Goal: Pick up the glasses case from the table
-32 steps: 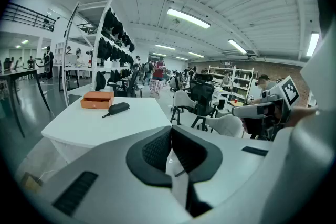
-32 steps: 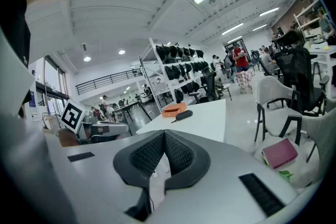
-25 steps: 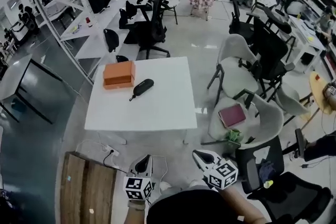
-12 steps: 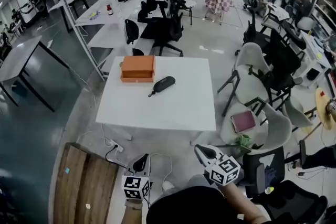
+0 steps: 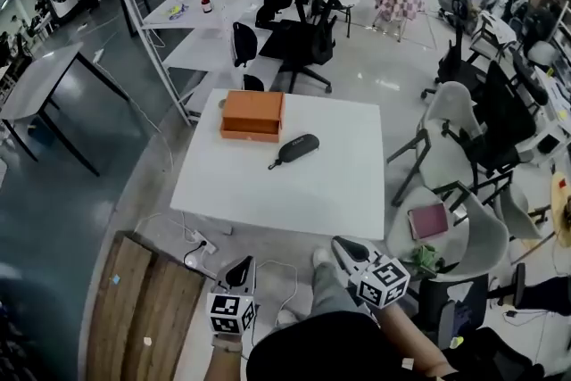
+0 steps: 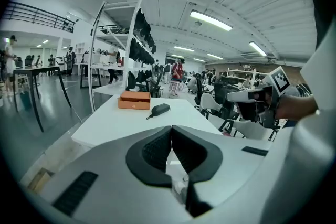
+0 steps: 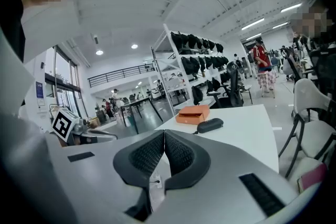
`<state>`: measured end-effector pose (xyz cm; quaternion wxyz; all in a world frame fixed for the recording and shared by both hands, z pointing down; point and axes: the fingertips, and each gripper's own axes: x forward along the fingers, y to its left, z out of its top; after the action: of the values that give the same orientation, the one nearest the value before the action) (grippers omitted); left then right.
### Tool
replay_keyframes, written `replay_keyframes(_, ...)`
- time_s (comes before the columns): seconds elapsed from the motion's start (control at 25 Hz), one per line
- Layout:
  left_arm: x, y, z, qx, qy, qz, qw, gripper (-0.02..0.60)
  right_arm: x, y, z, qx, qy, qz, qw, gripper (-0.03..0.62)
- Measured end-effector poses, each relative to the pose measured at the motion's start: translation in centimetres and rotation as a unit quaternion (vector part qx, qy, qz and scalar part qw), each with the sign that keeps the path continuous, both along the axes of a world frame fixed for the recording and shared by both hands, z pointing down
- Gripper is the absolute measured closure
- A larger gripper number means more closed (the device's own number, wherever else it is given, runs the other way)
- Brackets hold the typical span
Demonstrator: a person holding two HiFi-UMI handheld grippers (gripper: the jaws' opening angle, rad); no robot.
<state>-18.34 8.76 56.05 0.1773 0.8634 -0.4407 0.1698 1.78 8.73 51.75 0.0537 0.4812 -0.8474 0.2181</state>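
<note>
Lying near orange box (image 5: 252, 115): glasses case (image 5: 296, 148)

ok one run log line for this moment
stage: pre-grasp | left hand-held gripper: shut, empty | right hand-held gripper: shut, empty | glasses case: on table beside orange box, untouched
</note>
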Motion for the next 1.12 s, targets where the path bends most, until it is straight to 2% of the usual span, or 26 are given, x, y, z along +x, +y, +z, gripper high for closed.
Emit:
replay_keyframes(0.48, 6.7, -12.8, -0.9, -0.020, -0.025, -0.072, 0.9969, 0.561, 6.0, -16.4, 1.6, -0.027, -0.011, -0.095, 0.995, 0.565)
replay_keyframes(0.68, 8.1, -14.5, -0.1, -0.031, -0.034, -0.113, 0.9925, 0.561, 7.2, -21.2, 3.4, -0.028, 0.010, -0.142, 0.989, 0.565)
replay_keyframes(0.88, 7.4, -15.1, 0.7, -0.049, -0.045, -0.158, 0.9853, 0.561, 7.0, -25.5, 5.9, -0.034, 0.046, -0.189, 0.980, 0.561)
replay_keyframes(1.12, 5.5, -15.1, 1.2, -0.063, -0.042, -0.198, 0.9774, 0.561, 5.4, -30.3, 9.6, -0.044, 0.096, -0.238, 0.966, 0.441)
